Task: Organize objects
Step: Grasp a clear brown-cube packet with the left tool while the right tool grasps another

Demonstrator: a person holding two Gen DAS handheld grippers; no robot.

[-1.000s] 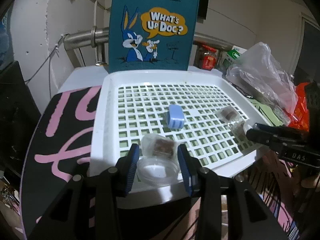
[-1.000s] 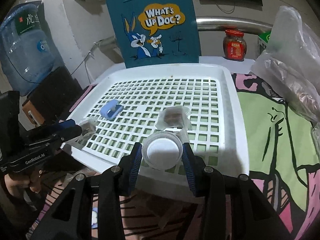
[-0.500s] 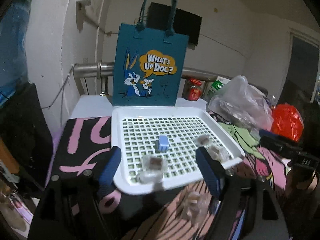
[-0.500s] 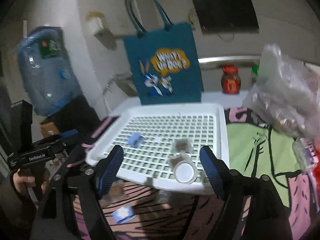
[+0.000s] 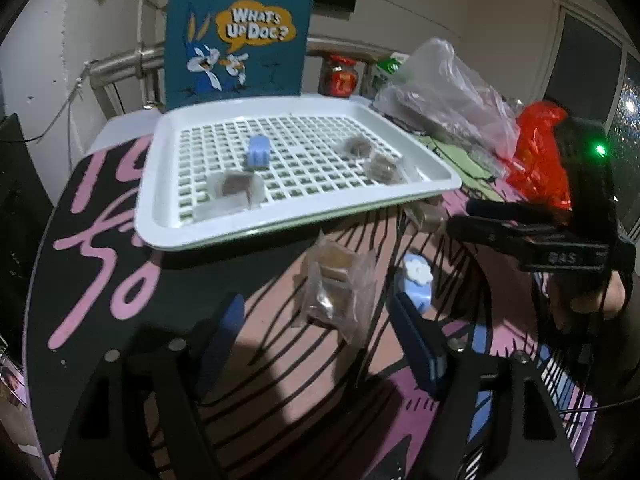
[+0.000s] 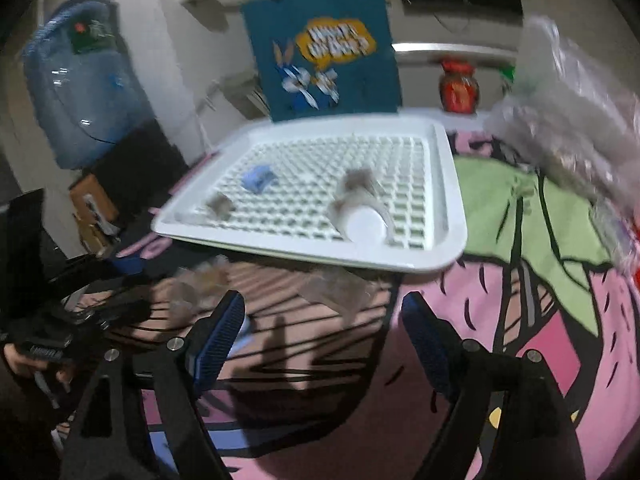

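Note:
A white slotted tray (image 5: 160,224) (image 6: 444,160) holds a small blue box (image 5: 259,152) (image 6: 259,178) and several clear snack cups with brown filling (image 5: 236,186) (image 6: 358,204). My left gripper (image 5: 320,344) is open and empty, low over the table, its fingers either side of a clear packet of brown snacks (image 5: 334,284). A blue and white item (image 5: 416,280) lies by its right finger. My right gripper (image 6: 322,328) is open and empty in front of the tray; it also shows in the left wrist view (image 5: 500,220).
A teal Bugs Bunny bag (image 5: 240,36) stands behind the tray. Plastic bags (image 5: 452,88), a red bag (image 5: 540,152) and a red jar (image 5: 340,78) sit at the right. A water bottle (image 6: 80,88) stands at the left. More packets (image 6: 200,284) lie before the tray.
Both grippers let go of their cups in the tray, opened wide and drew back. The left one has dropped toward the packet on the table.

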